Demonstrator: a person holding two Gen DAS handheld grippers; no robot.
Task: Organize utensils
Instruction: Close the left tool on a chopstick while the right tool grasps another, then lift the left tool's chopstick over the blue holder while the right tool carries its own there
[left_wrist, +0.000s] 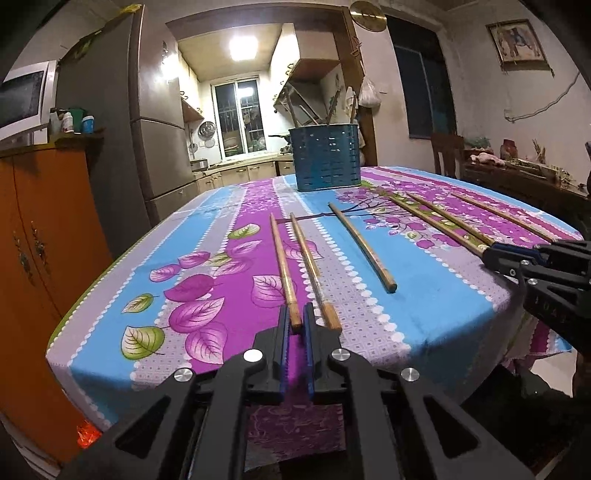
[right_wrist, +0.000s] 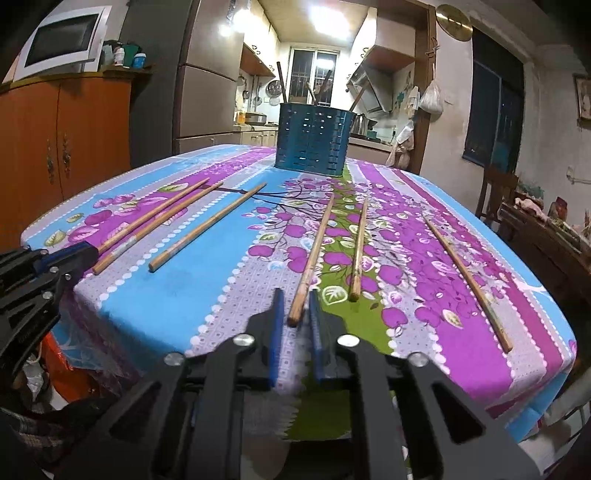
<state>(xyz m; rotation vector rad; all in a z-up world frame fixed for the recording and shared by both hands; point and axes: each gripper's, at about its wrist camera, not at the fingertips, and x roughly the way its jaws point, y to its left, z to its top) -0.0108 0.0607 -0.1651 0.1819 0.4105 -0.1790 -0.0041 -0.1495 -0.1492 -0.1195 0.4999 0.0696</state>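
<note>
Six loose chopsticks lie on the floral tablecloth (left_wrist: 207, 229), spread in a fan near the front edge. The blue perforated holder (left_wrist: 324, 157) stands upright toward the far side of the table, well apart from them. A few utensil handles already stick up out of it (can't tell exactly how many).

The left gripper (left_wrist: 297, 318) has its jaws nearly together, clamped on the near end of the leftmost chopstick (left_wrist: 282, 266). Its neighbour, the second chopstick (left_wrist: 309, 266), lies just beside the right pad, outside the grip. The third chopstick (left_wrist: 360, 248) lies alone toward the middle.

The right gripper (right_wrist: 297, 314) is also nearly closed, pinching the near end of the fourth chopstick (right_wrist: 314, 254); the stick end sits between the blue pads. The right-wrist view is a bit blurred there, so contact on both sides is a judgement. The fifth chopstick (right_wrist: 360, 249) lies just to its right, untouched, and the sixth chopstick (right_wrist: 467, 278) lies farther right, near the table edge.

Both gripped sticks appear flat on the cloth along their length, so nothing looks lifted yet.

Progress: early-to-middle, I'd say. Some utensils are in the holder, six remain on the table, and two of those are gripped but not raised. Left to do: lift both held sticks, carry them to the holder, drop them in tip first (probably), then repeat for the other four.
</note>
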